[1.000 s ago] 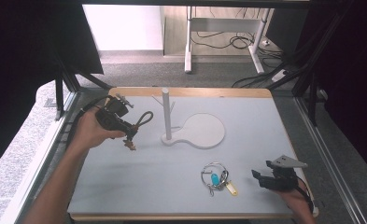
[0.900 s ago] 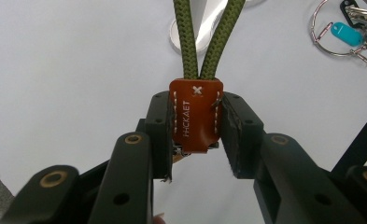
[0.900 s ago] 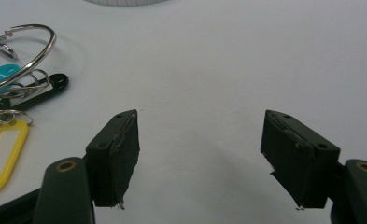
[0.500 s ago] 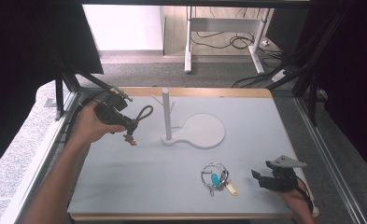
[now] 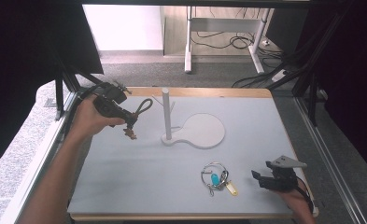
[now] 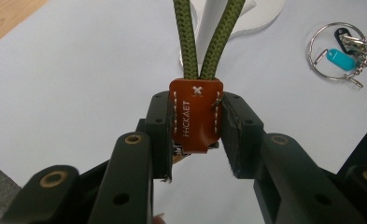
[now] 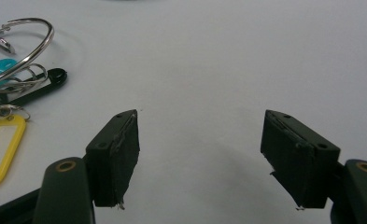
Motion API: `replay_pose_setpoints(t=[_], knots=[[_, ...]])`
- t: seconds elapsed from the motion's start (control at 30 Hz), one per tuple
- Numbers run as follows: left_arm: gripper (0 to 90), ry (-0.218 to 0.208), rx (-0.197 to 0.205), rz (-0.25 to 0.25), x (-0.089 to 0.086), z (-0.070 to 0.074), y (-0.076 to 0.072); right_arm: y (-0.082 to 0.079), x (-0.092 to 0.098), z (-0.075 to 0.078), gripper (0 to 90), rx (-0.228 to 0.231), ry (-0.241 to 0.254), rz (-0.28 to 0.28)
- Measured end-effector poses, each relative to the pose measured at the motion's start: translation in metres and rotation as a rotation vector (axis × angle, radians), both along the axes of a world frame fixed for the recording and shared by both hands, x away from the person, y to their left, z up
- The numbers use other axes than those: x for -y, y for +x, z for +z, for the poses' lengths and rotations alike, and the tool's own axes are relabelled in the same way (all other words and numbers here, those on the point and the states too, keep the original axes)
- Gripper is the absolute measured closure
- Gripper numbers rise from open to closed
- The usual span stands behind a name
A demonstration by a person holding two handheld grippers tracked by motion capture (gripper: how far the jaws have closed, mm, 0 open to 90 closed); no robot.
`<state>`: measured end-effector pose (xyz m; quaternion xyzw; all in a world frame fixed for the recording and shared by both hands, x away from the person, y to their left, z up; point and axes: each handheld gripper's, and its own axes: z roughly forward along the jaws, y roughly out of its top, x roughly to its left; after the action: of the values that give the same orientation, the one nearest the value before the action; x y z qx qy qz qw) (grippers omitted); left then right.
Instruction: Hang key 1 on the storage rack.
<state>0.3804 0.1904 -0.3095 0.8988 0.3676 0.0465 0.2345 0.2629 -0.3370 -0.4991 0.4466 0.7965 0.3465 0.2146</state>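
Left fingers (image 6: 194,135) pinching strap (image 6: 194,119), lifted slightly nearer the stand (image 5: 166,114) at 3 o'clock, hanging likely next; right fingers (image 7: 214,158) spread, idle beside keys (image 7: 13,88).

Pale grey table (image 5: 125,186), white peg stand (image 5: 195,133) mid-table, key ring bunch (image 5: 216,178) near front edge

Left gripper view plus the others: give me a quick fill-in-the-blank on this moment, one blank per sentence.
1. The left tool is shut on the brown leather tab of a keychain whose cord loop is ____ in colour.
2. The right tool has its jaws ____, with nothing between them.
3. On the table, the key bunch on a metal ring carries a blue tag and a ____ tag.
4. The white stand has one upright ____.

Missing words: green; open; yellow; post
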Motion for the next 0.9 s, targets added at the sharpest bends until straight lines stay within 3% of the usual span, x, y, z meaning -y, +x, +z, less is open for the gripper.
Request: replay_pose_setpoints(t=[0.53,0.9], knots=[[66.6,-0.013,-0.014,0.008,0.005,0.008,0.015,0.0,0.0,0.0,28.2,-0.004,0.001,0.003],[66.6,0.004,-0.035,0.013,0.01,0.006,0.03,0.001,-0.002,-0.002,28.1,-0.011,0.001,0.012]])
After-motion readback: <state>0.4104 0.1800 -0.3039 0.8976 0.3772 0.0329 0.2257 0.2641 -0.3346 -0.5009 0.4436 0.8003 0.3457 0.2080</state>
